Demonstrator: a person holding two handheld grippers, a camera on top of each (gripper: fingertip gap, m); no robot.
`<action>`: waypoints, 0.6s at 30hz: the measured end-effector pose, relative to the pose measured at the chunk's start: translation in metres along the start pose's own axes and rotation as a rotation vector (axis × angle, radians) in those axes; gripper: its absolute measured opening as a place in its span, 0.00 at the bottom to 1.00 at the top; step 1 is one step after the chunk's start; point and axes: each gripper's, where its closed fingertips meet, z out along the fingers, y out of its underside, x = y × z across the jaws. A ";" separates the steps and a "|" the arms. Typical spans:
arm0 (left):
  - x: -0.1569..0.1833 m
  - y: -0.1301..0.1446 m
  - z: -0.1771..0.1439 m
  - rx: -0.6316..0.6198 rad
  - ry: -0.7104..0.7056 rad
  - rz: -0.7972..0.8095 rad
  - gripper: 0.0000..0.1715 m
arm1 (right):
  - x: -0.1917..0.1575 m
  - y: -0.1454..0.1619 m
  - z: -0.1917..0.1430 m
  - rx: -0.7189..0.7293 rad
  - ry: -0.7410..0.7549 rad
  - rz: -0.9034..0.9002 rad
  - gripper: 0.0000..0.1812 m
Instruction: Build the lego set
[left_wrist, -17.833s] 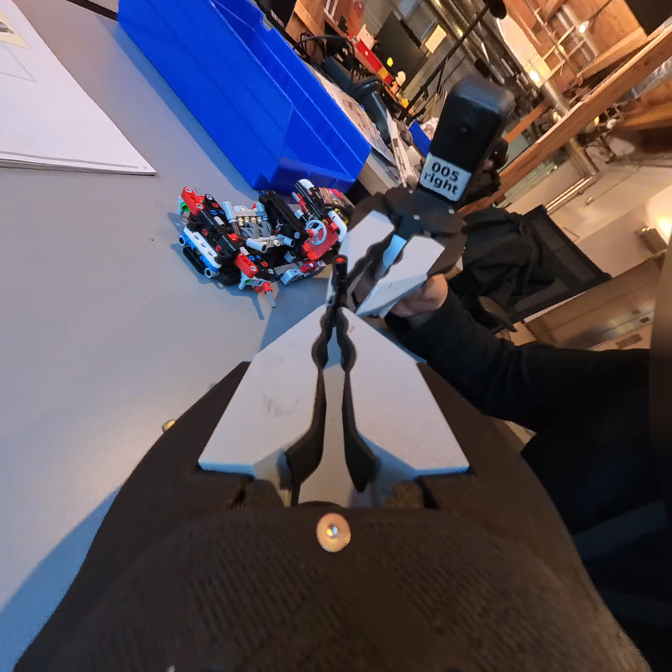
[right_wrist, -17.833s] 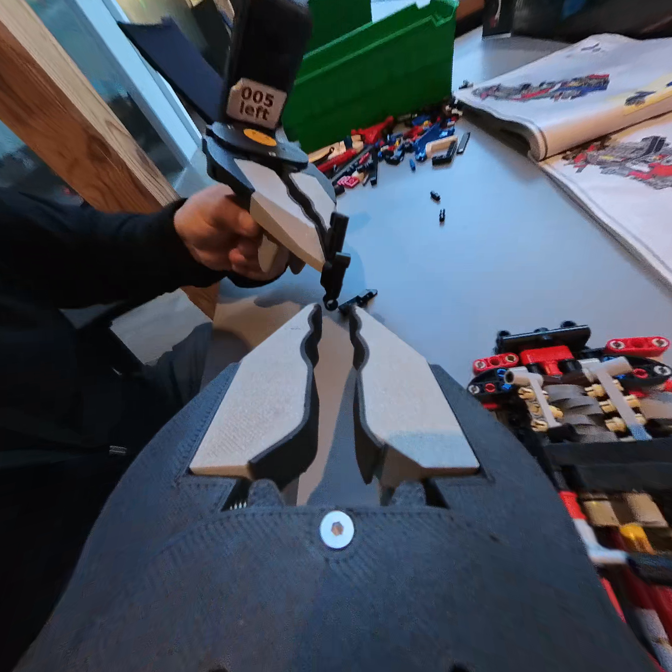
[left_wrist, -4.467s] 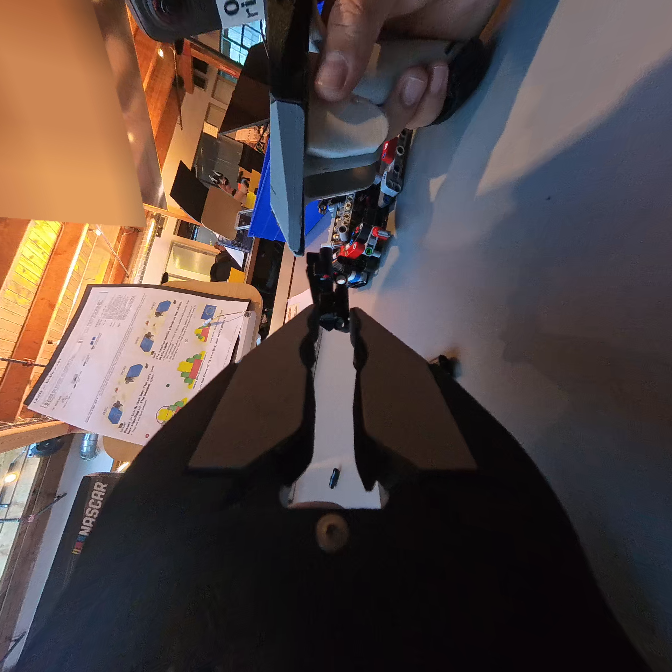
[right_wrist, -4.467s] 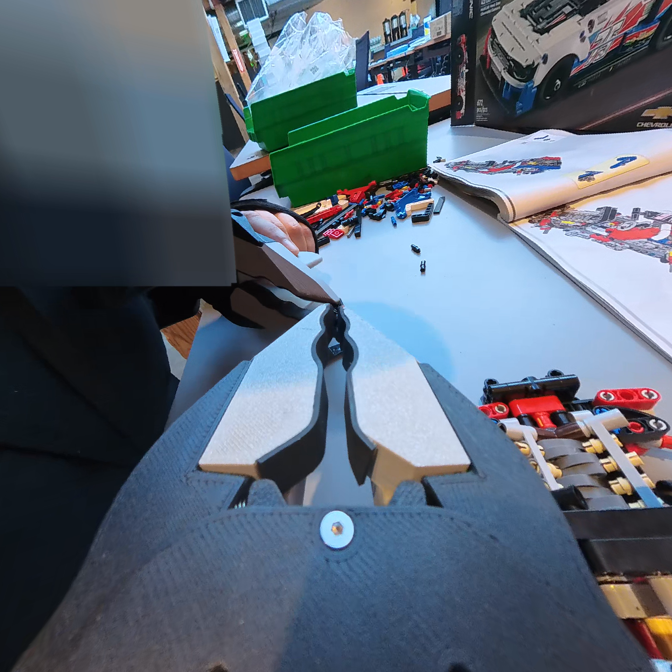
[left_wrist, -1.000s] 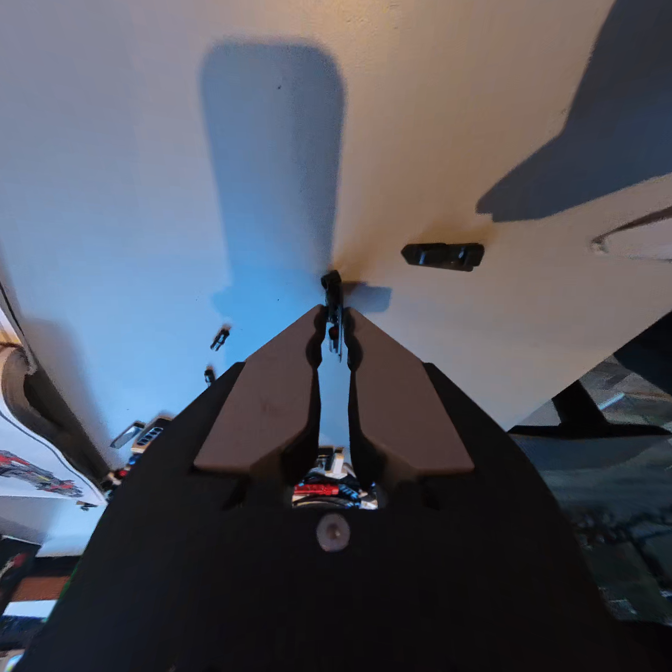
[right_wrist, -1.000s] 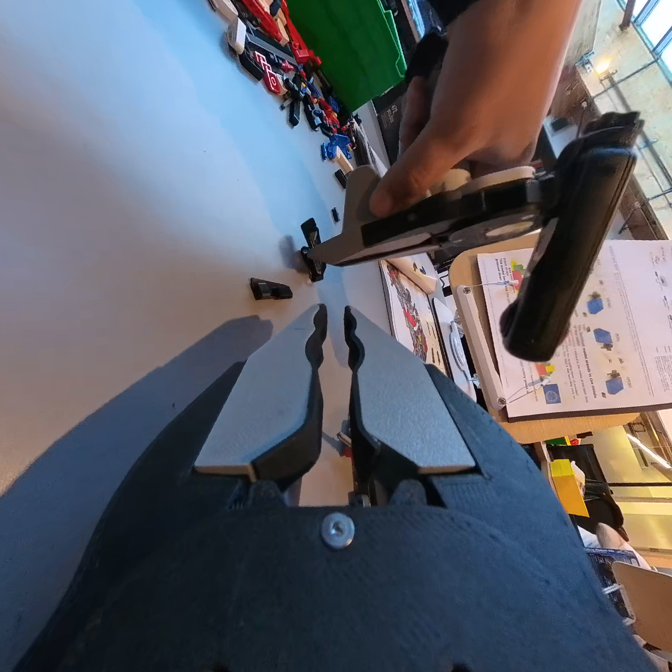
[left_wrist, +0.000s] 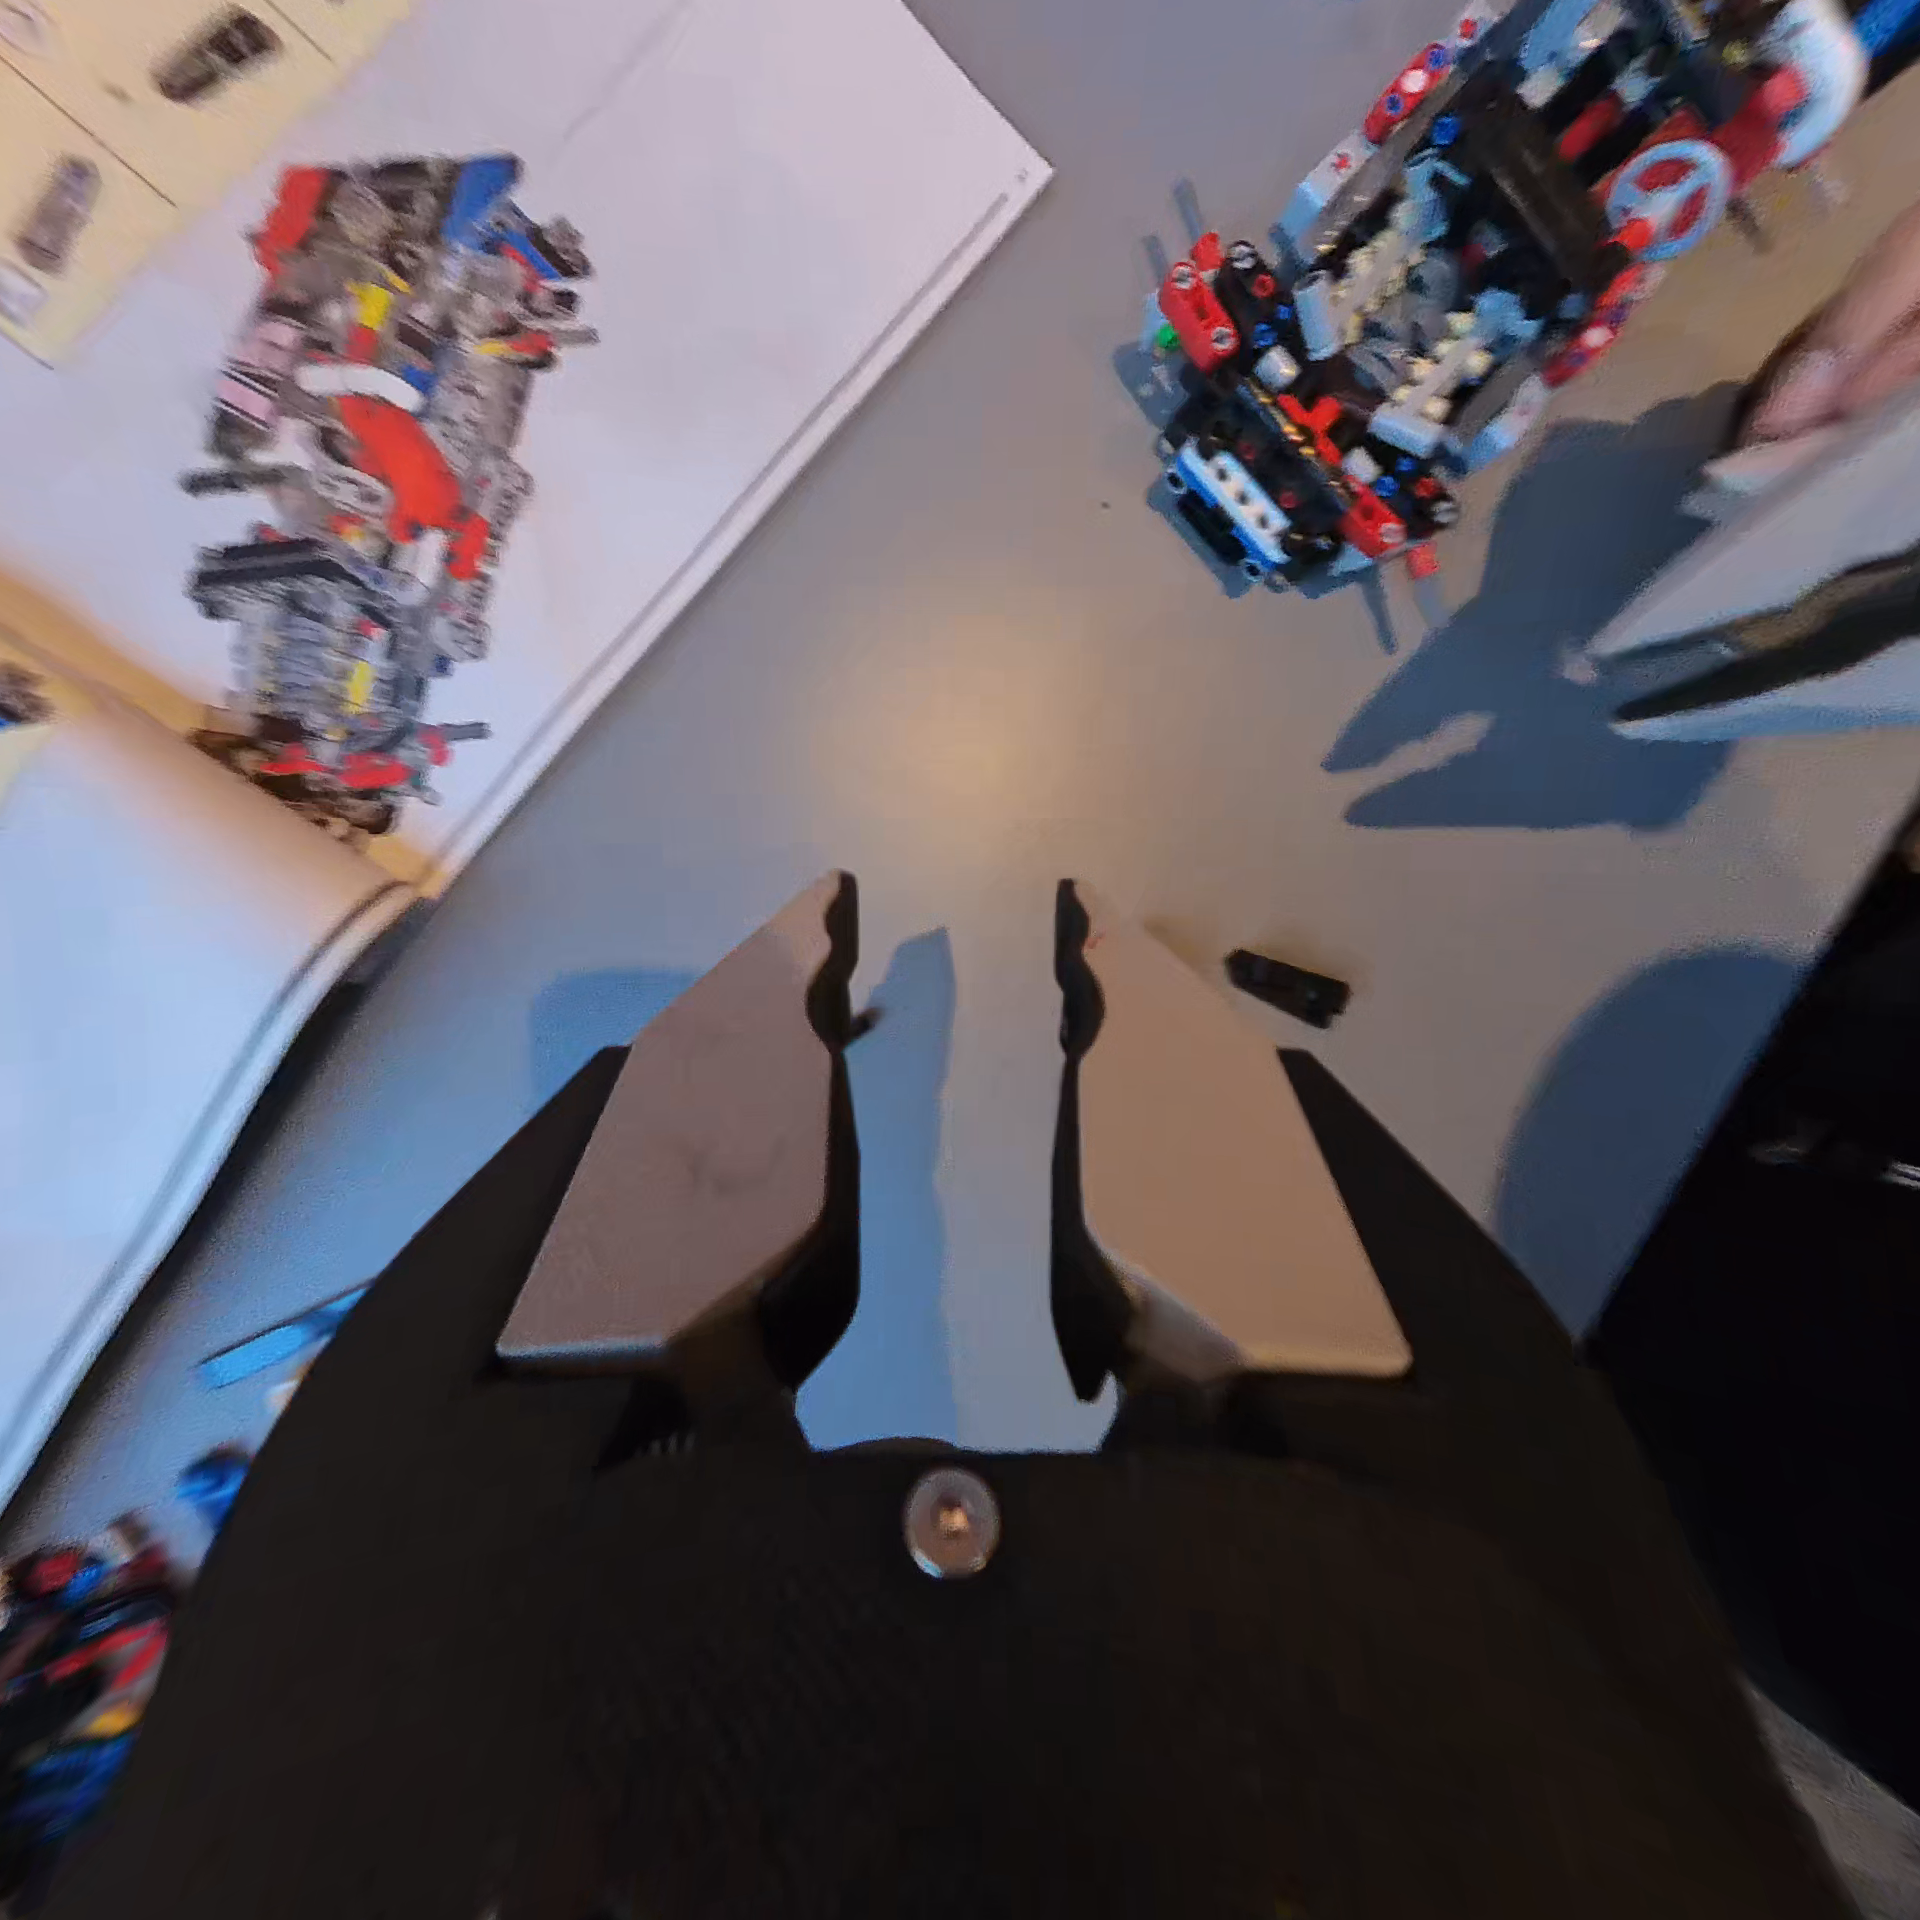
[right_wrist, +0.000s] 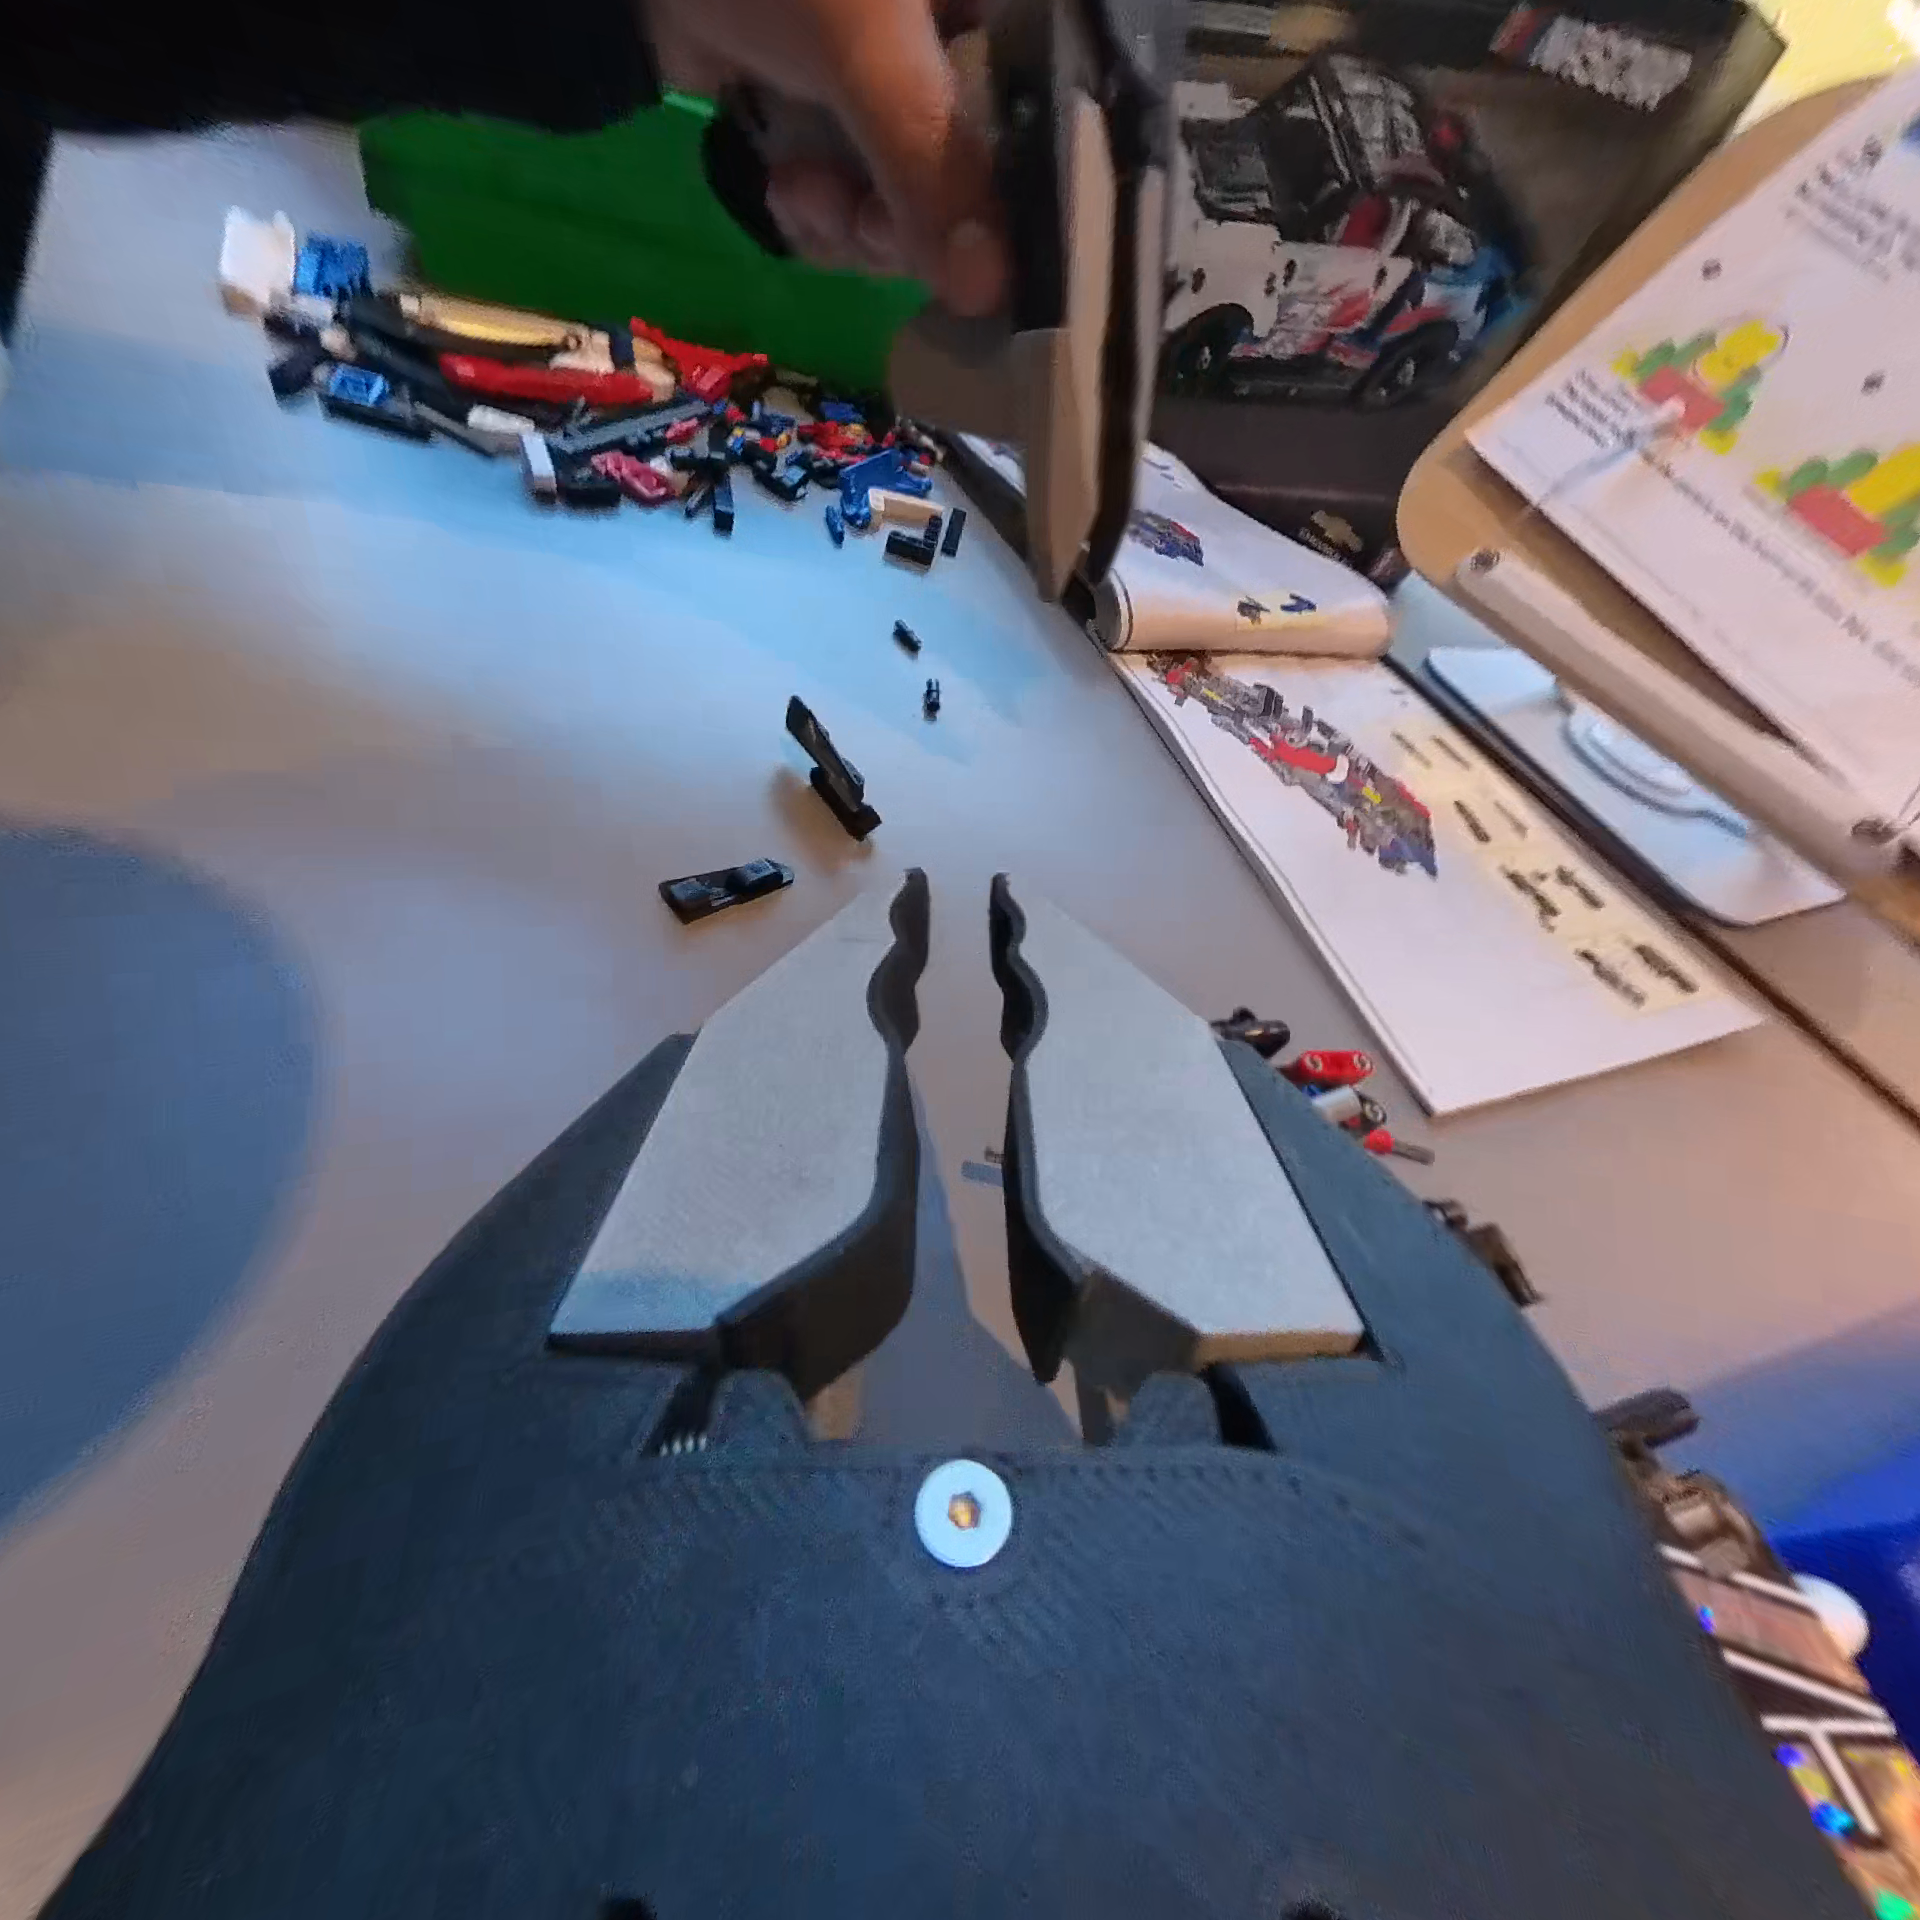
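We hold both grippers above the grey desk (left_wrist: 935, 727) with nothing in either. Our left gripper (left_wrist: 954, 894) has its fingers spread wide and released; just to its right a short black piece (left_wrist: 1286, 987) lies flat on the desk, close to the desk's near edge. Our right gripper (right_wrist: 956, 894) has its fingers parted by a narrow gap, also released, and the same short black piece lies just ahead and left of its tips, with an angled black piece (right_wrist: 828, 769) standing a little beyond. The half-built lego model (left_wrist: 1455, 312) sits toward the far right of the desk in the left wrist view, apart from both grippers. The open instruction booklet (left_wrist: 644, 364) lies to its left. Loose lego parts (right_wrist: 582, 416) are heaped before a green bin (right_wrist: 623, 239) at the desk's far side, near the set's box (right_wrist: 1403, 208).
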 end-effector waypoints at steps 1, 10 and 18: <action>0.008 0.004 0.000 0.003 0.038 -0.005 0.21 | 0.003 -0.001 -0.002 0.010 -0.007 0.039 0.05; 0.056 0.060 0.024 -0.098 0.058 0.228 0.18 | -0.008 -0.005 -0.002 0.040 -0.086 0.089 0.05; 0.054 0.054 0.045 -0.118 0.054 0.321 0.00 | -0.017 -0.001 0.001 0.020 -0.117 0.059 0.04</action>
